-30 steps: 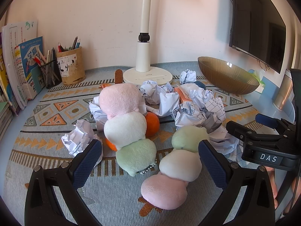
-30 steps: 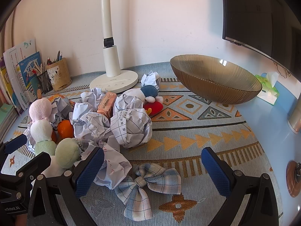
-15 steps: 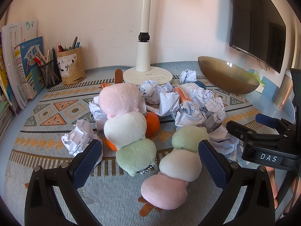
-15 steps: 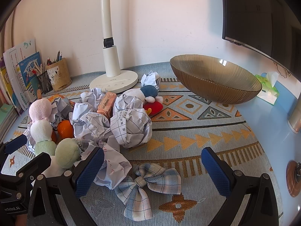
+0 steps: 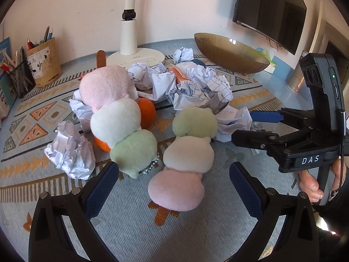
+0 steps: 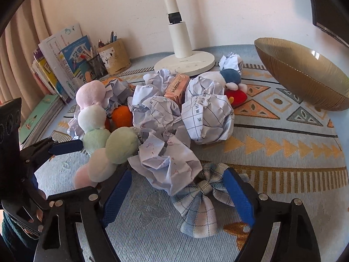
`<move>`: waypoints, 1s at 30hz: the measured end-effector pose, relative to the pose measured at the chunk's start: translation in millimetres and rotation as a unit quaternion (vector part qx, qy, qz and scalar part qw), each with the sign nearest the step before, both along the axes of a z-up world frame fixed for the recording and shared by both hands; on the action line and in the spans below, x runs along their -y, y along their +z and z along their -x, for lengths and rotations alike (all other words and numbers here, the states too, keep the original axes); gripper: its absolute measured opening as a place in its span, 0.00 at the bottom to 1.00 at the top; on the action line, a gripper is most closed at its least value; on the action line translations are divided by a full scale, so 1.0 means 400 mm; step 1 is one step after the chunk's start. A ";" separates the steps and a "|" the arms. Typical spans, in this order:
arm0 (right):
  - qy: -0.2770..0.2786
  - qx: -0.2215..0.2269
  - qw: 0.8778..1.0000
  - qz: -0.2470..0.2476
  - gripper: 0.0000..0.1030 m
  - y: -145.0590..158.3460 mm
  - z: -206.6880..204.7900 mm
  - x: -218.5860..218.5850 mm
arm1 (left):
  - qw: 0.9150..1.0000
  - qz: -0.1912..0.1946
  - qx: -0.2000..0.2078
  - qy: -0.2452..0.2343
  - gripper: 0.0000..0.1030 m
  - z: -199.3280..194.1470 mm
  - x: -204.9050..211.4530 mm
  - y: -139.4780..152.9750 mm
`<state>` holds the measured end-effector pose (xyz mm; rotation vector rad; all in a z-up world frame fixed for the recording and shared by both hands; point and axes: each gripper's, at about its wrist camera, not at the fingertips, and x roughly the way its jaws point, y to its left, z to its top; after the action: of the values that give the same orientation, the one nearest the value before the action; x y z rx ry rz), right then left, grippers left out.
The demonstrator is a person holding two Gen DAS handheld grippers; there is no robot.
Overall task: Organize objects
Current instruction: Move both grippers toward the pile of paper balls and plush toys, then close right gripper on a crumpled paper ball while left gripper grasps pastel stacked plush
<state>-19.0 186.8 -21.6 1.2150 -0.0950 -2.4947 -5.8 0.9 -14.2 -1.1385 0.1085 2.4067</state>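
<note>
The left gripper stands wide, its blue pads either side of the pink end of a plush dango skewer without touching it. The right gripper is closing around a crumpled paper ball and a plaid bow, pads not yet pressing. The amber bowl sits well beyond, to the right.

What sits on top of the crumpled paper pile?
A pink carton lies wedged on top of the paper pile. Behind it, a blue-and-red plush is partly hidden; anything buried underneath cannot be seen.
</note>
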 end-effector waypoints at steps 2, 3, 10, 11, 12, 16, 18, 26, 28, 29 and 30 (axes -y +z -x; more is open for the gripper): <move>-0.007 0.013 1.000 -0.003 0.82 -0.008 0.015 -0.003 | 1.000 0.008 0.008 -0.002 0.94 0.019 -0.018 -0.010; -0.007 0.013 1.000 0.000 0.81 -0.007 0.017 -0.007 | 1.000 0.010 0.015 -0.003 0.91 0.029 -0.024 -0.014; -0.001 -0.023 1.000 0.008 0.47 0.025 -0.019 -0.030 | 0.999 0.006 0.042 -0.002 0.47 0.032 -0.050 -0.032; -0.008 -0.030 0.999 0.010 0.47 0.034 -0.030 -0.040 | 0.999 0.007 0.036 0.000 0.43 0.022 -0.051 -0.027; -0.013 -0.034 0.999 0.016 0.47 0.043 -0.038 -0.054 | 0.999 0.005 0.033 0.003 0.43 0.012 -0.049 -0.019; -0.030 -0.056 0.997 0.050 0.48 0.099 -0.089 -0.130 | 0.999 -0.028 0.012 0.014 0.43 -0.031 -0.018 0.031; -0.044 -0.053 0.996 0.060 0.48 0.109 -0.103 -0.168 | 0.999 -0.042 0.007 0.014 0.43 -0.048 -0.007 0.050; -0.114 -0.038 0.992 0.046 0.49 0.092 -0.184 -0.304 | 0.998 -0.054 0.033 0.010 0.43 -0.059 -0.038 -0.002; -0.118 -0.019 0.993 0.005 0.49 0.061 -0.196 -0.307 | 0.998 -0.058 0.038 0.009 0.43 -0.056 -0.047 -0.011; -0.118 -0.009 0.993 -0.011 0.49 0.040 -0.201 -0.308 | 0.997 -0.058 0.040 0.009 0.43 -0.053 -0.052 -0.015; -0.115 -0.004 0.993 -0.020 0.53 0.025 -0.208 -0.306 | 0.997 -0.058 0.042 0.009 0.43 -0.050 -0.058 -0.018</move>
<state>64.3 309.1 -11.7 1.2748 -0.1931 -2.7100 14.3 24.1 -21.4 -1.1899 -0.0687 2.3423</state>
